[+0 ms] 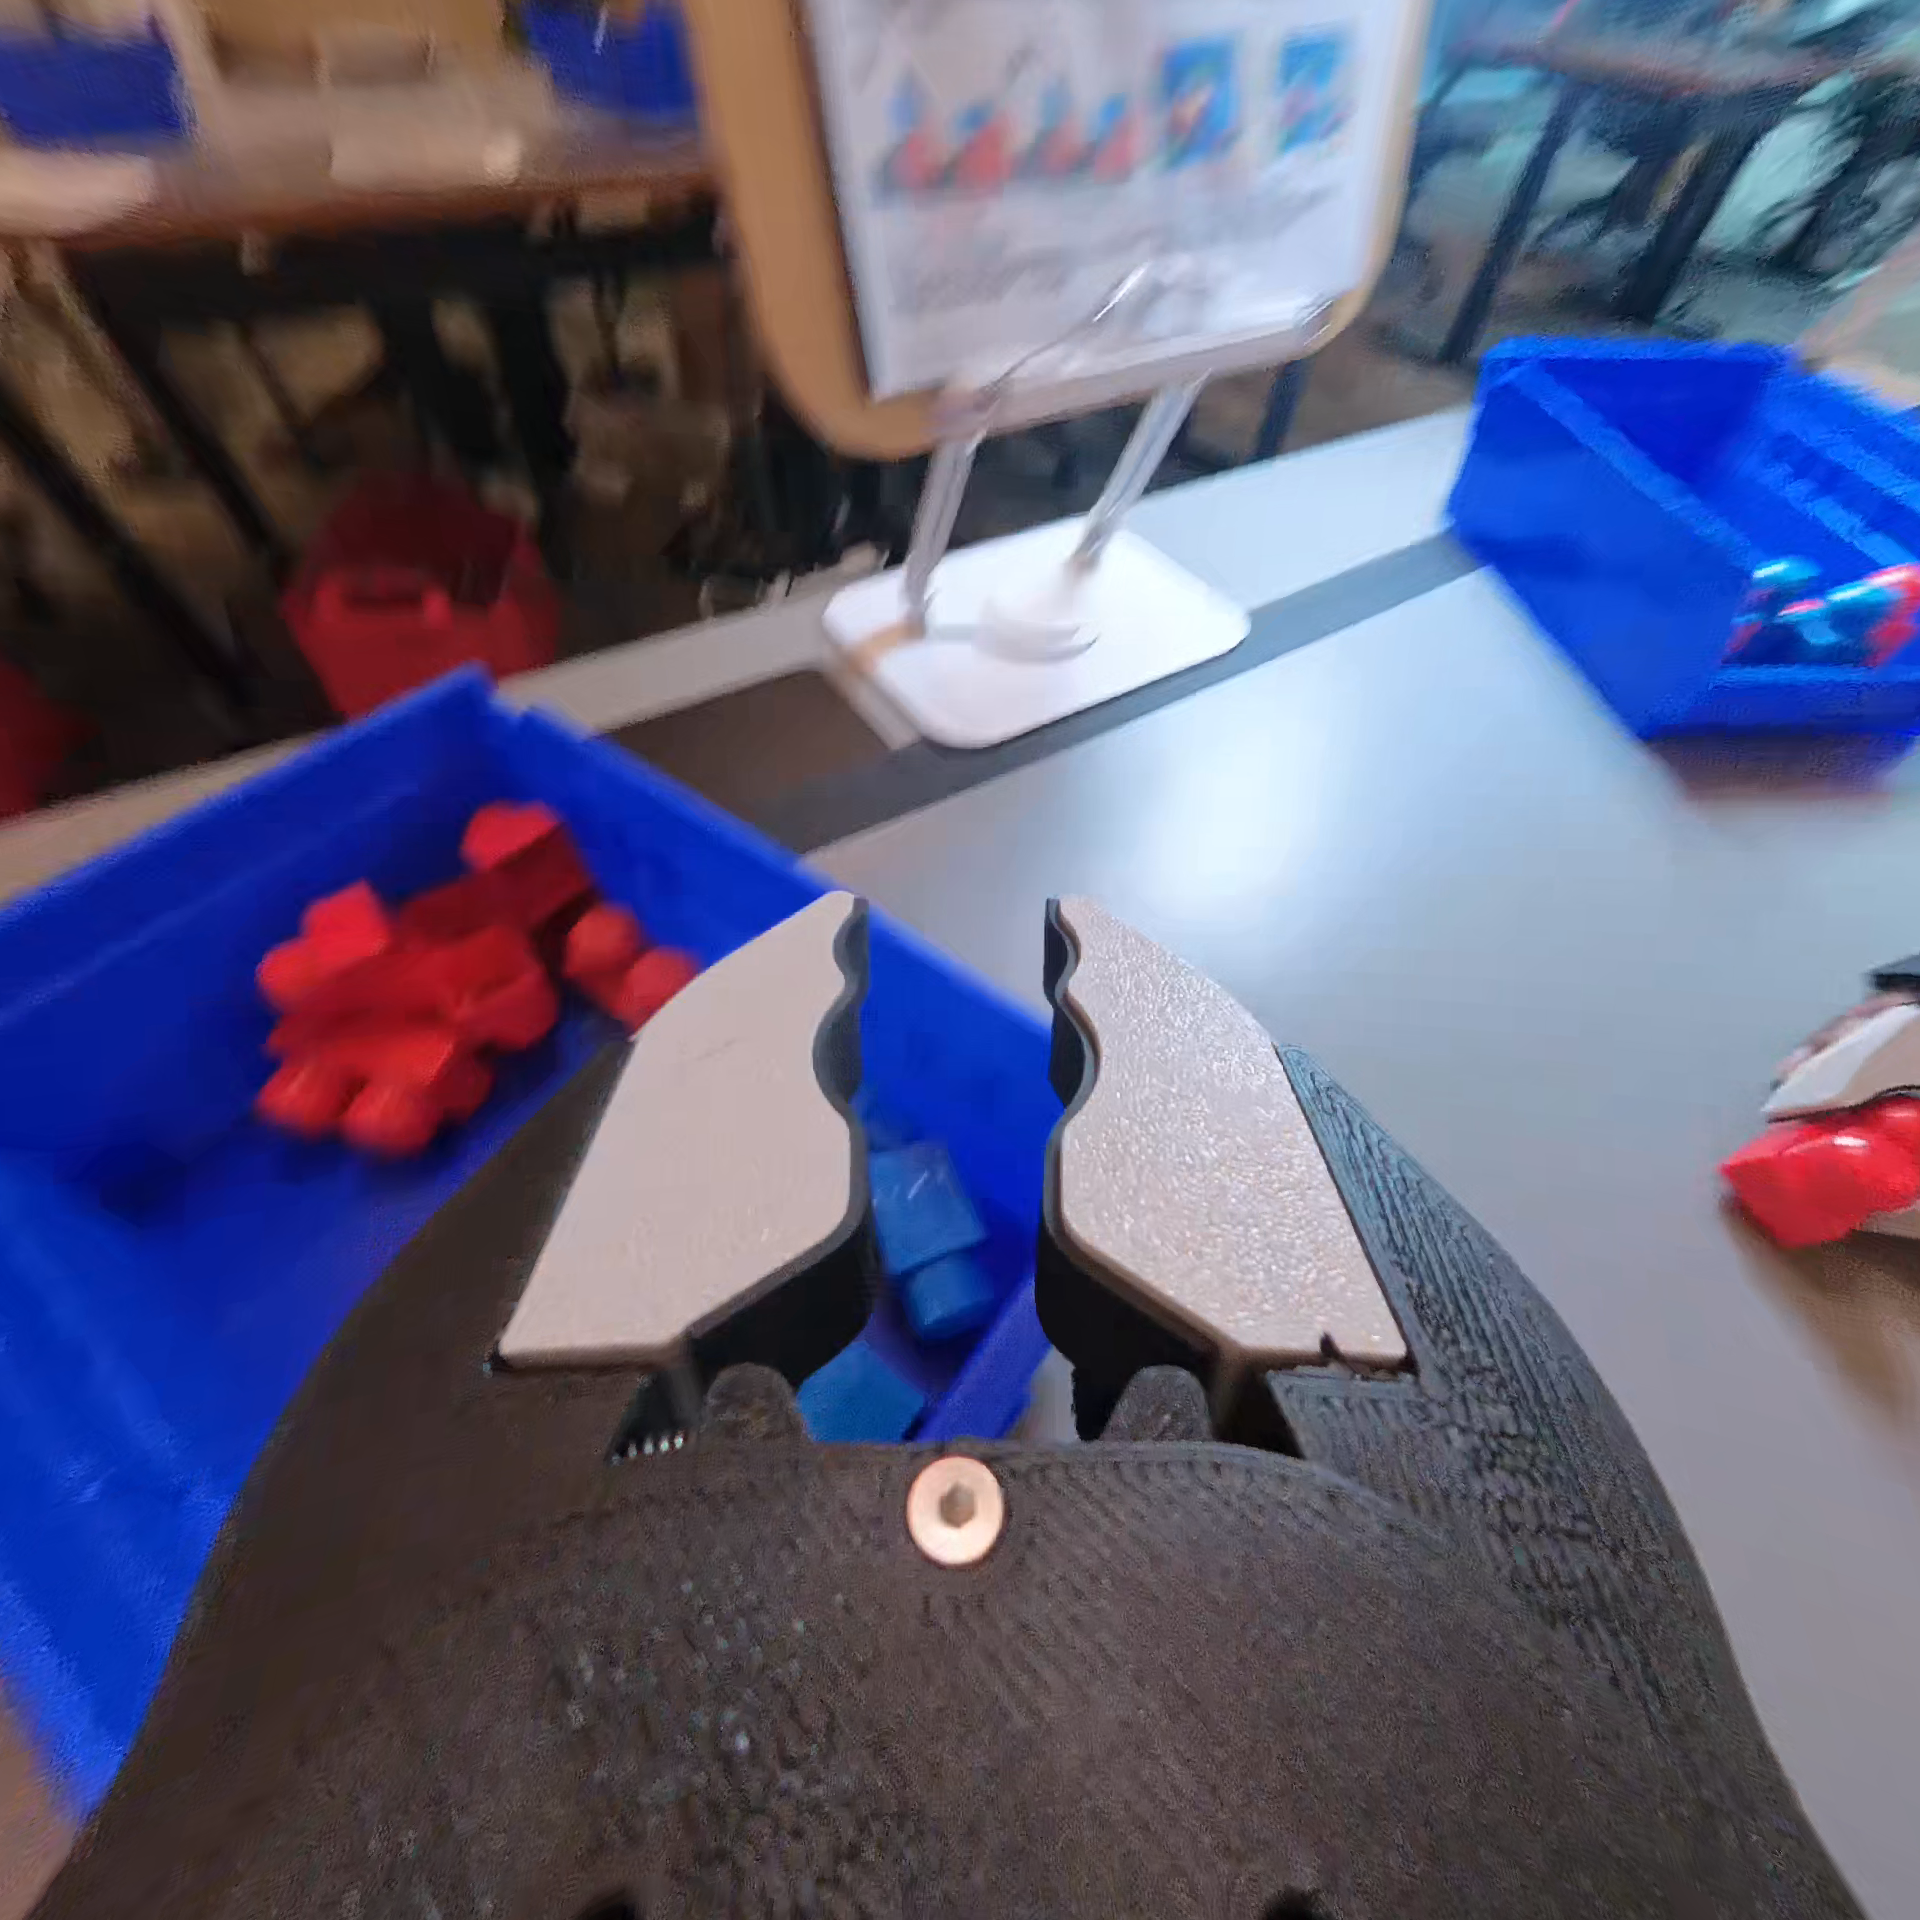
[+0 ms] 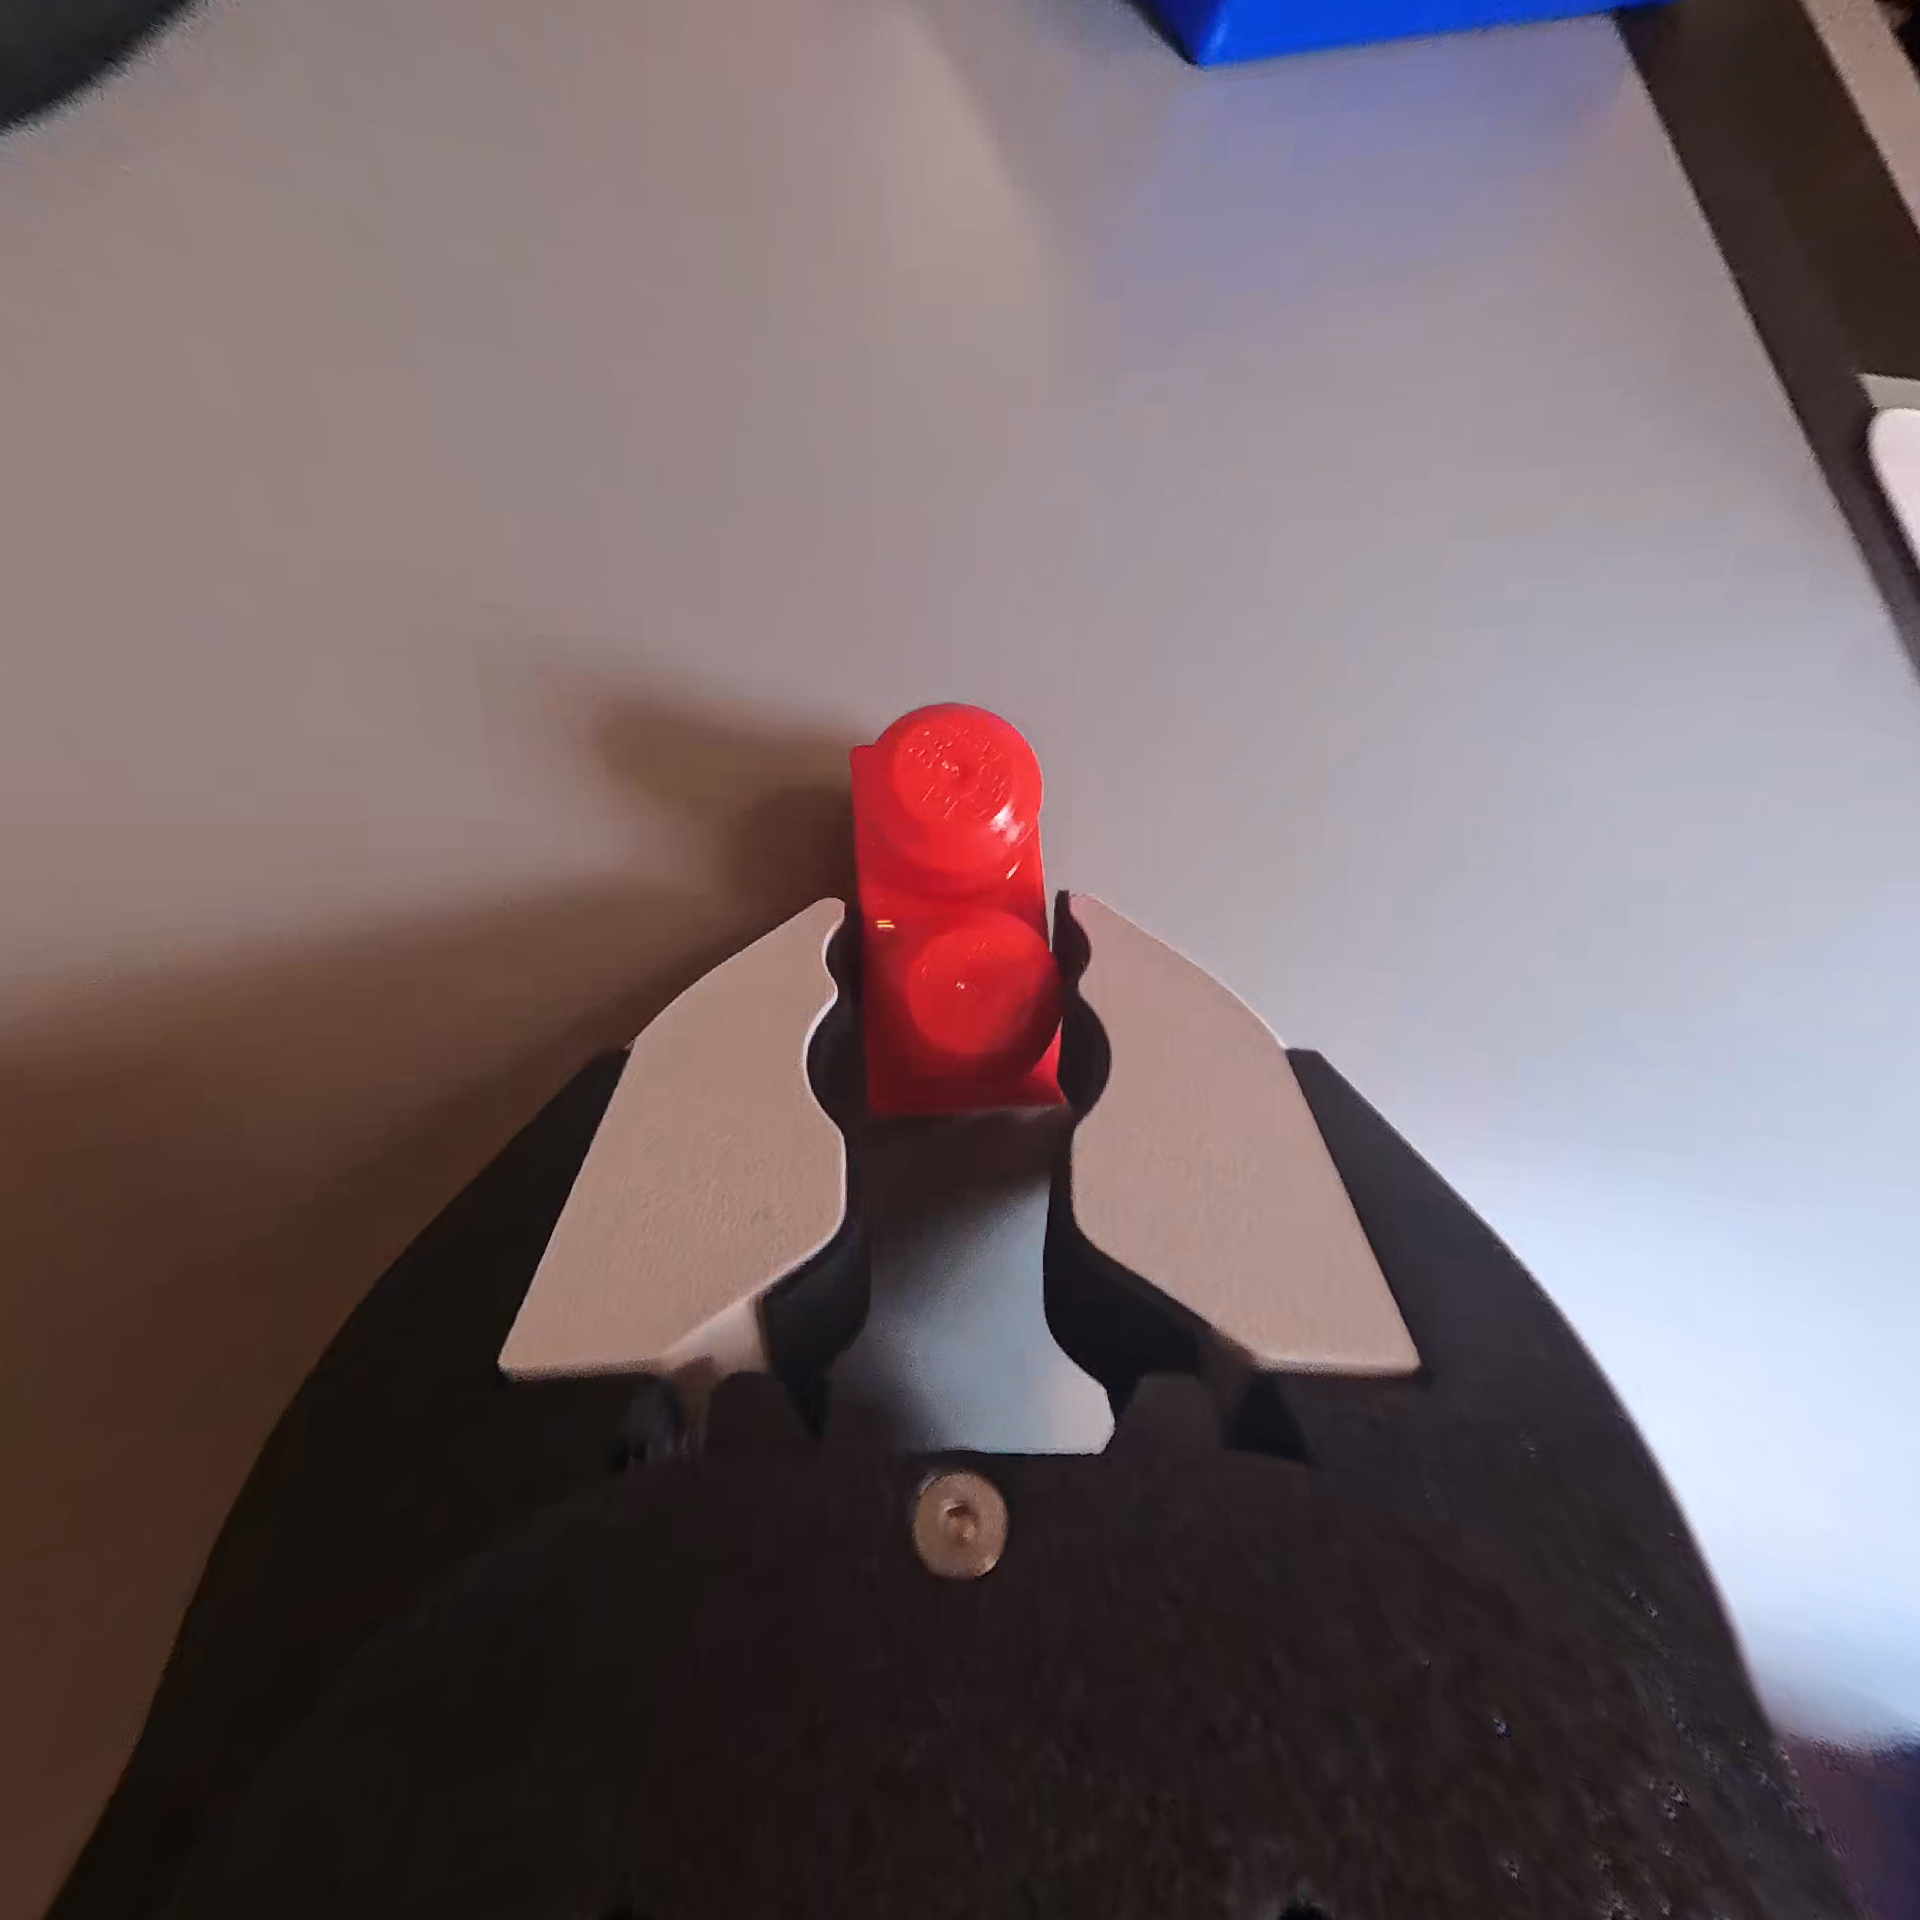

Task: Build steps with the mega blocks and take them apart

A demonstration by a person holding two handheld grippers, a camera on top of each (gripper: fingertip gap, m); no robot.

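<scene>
The smooth grey tabletop [image 1: 1403, 935], crossed by a dark seam toward the back, carries a blue plastic bin [image 1: 125, 1299] at the lower left of the left wrist view (red and blue blocks inside). A second blue plastic bin [image 1: 1621, 540] sits at the upper right. Between them, at upper centre, rests the flat white base of a sign stand [image 1: 1039, 644].

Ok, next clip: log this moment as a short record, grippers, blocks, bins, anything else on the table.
left gripper: open, empty, above near bin
right gripper: shut on red block, studs toward camera, over bare table
near bin: blue; red blocks and blue blocks inside
far bin: blue; a few red and blue pieces, blurred
stand: white base, holds picture sheet
steps: none built in view
</scene>
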